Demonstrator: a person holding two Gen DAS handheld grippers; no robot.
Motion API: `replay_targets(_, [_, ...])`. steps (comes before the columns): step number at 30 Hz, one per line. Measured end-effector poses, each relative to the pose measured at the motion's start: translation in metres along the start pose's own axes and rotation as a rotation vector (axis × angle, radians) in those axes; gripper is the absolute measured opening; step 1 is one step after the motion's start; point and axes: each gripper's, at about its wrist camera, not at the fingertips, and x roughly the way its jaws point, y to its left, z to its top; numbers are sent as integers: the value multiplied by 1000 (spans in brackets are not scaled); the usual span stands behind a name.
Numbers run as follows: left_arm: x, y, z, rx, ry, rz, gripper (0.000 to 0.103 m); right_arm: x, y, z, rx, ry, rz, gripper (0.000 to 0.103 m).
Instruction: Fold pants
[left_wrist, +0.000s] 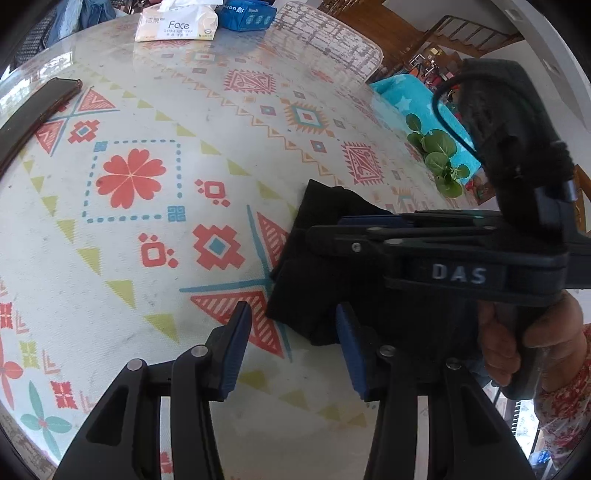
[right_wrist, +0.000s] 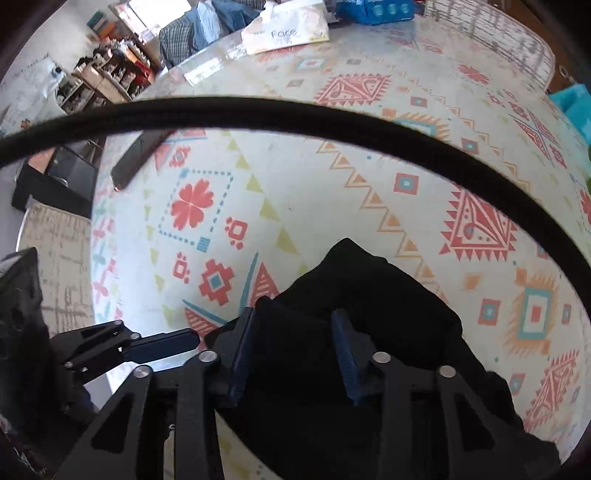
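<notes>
The black pants (left_wrist: 314, 266) lie bunched on the patterned tablecloth (left_wrist: 147, 229); they also show in the right wrist view (right_wrist: 369, 295). My left gripper (left_wrist: 293, 332) is open, just above the cloth at the pants' near left corner, with nothing between its blue pads. My right gripper (right_wrist: 291, 343) is open, hovering over the pants with black fabric beneath and between its fingers. The right gripper's body crosses the left wrist view (left_wrist: 424, 251), with its fingers lying over the pants.
A black phone (left_wrist: 33, 114) lies at the table's left edge. A tissue pack (left_wrist: 177, 24) and a blue packet (left_wrist: 245, 14) sit at the far edge. A black cable (right_wrist: 295, 114) arcs across the right wrist view. A green plant (left_wrist: 439, 155) stands beyond the right edge.
</notes>
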Motion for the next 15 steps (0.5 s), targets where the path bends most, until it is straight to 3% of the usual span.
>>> replay_targets(4, [9,-5,5,5,-3,3,46,1,-5,1,9,14,-18,16])
replay_targets(6, [14,-10,9,18,4,8,43,-4,-7,0,18,3,-18,14])
replay_targets(7, [14,-12,10,27,7,11,33,-9,-8,-1,23,-6,-25,13])
replay_targets(8, [14,-15,12,35,11,4,30,-20,-16,0,30,-16,-24,13])
replay_targets(15, [3,-23,30,58,-45,42,29,-56,-15,16,45,-131,-65,13])
